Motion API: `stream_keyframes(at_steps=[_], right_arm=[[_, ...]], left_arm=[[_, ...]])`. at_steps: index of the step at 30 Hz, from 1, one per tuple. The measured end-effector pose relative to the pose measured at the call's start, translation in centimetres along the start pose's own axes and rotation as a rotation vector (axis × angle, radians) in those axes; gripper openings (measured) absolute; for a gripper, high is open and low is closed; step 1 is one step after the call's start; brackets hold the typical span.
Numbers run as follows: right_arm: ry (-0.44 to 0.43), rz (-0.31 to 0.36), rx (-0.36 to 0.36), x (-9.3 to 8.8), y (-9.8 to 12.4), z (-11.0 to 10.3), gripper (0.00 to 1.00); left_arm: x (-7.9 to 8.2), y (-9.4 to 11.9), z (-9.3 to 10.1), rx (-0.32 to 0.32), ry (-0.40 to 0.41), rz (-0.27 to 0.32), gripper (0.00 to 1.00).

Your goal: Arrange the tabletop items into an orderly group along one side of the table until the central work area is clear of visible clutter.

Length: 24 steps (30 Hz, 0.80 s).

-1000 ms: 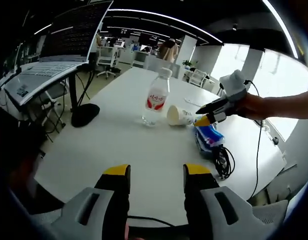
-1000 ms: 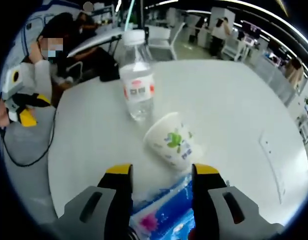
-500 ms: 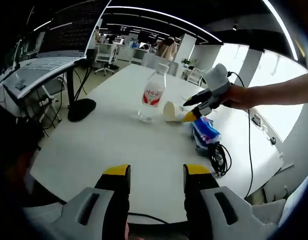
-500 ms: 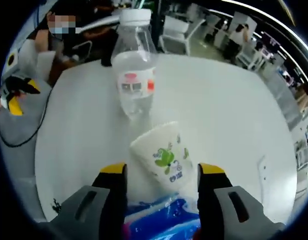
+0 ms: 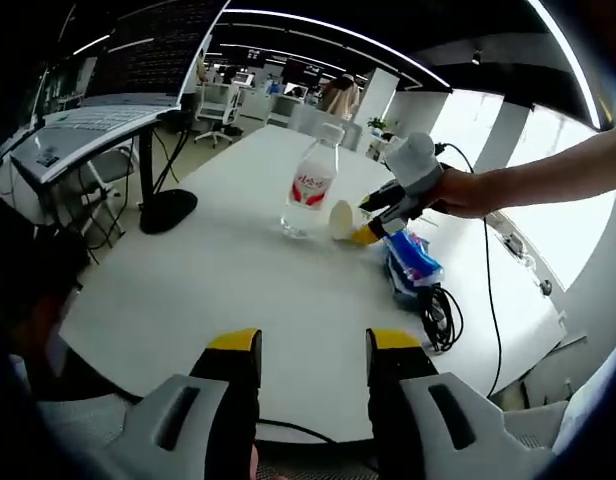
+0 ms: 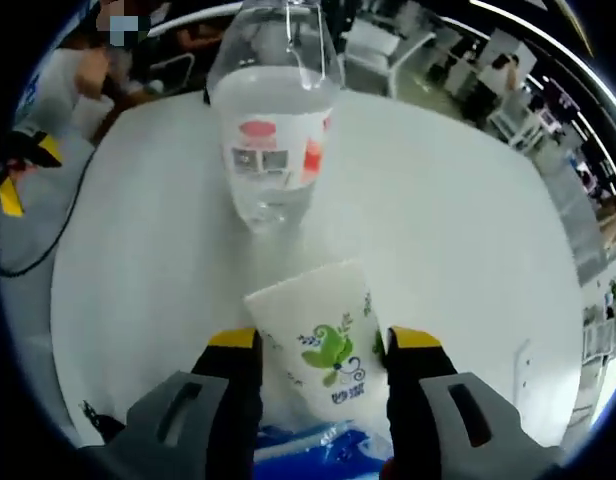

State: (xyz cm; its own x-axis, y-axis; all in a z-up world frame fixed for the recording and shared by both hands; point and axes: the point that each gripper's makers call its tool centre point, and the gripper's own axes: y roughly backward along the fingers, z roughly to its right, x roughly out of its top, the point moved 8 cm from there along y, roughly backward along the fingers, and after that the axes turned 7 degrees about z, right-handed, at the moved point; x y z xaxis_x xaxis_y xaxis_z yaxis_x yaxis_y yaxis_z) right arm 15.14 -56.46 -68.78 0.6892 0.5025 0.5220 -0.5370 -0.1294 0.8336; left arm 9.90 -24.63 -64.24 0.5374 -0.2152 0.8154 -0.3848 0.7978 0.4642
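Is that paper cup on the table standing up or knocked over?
Knocked over: the paper cup lies on its side on the white table, open mouth toward the upright water bottle.

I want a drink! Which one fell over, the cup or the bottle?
The white paper cup with green leaves lies on its side between the right gripper's fingers. The clear plastic water bottle with a red label stands upright just beyond it.

Bright, even office light — ceiling strip lights (image 5: 318,25) curve overhead and daylight pours through the windows (image 5: 548,170), blown out to white. The white table (image 5: 238,290) glares in both views, with only faint, soft shadows. Fisheye bending warps the edges — in the right gripper view the near water bottle (image 6: 273,150) looks swollen and slightly soft.
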Motion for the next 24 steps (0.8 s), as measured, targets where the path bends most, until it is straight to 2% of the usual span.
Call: stream_keyframes(at_steps=[5,7,14,24], right_arm=[[0.006,0.003,-0.001,-0.2,0.2,-0.4,0.42],[-0.033,0.024,0.017,-0.3,0.4,-0.9,0.41],[-0.042,0.052,0.022,-0.7,1.3,-2.6,0.4],[-0.098,0.119,-0.001,-0.7,2.7,-3.6,0.4]], left_arm=[[-0.2,-0.1,-0.2,0.003,0.022,-0.006,0.4],[-0.1,-0.1,-0.2,0.003,0.025,-0.005,0.4],[0.0,-0.3,0.2,-0.013,0.014,-0.006,0.39],[0.1,-0.4,0.7,-0.037,0.01,-0.009,0.39]])
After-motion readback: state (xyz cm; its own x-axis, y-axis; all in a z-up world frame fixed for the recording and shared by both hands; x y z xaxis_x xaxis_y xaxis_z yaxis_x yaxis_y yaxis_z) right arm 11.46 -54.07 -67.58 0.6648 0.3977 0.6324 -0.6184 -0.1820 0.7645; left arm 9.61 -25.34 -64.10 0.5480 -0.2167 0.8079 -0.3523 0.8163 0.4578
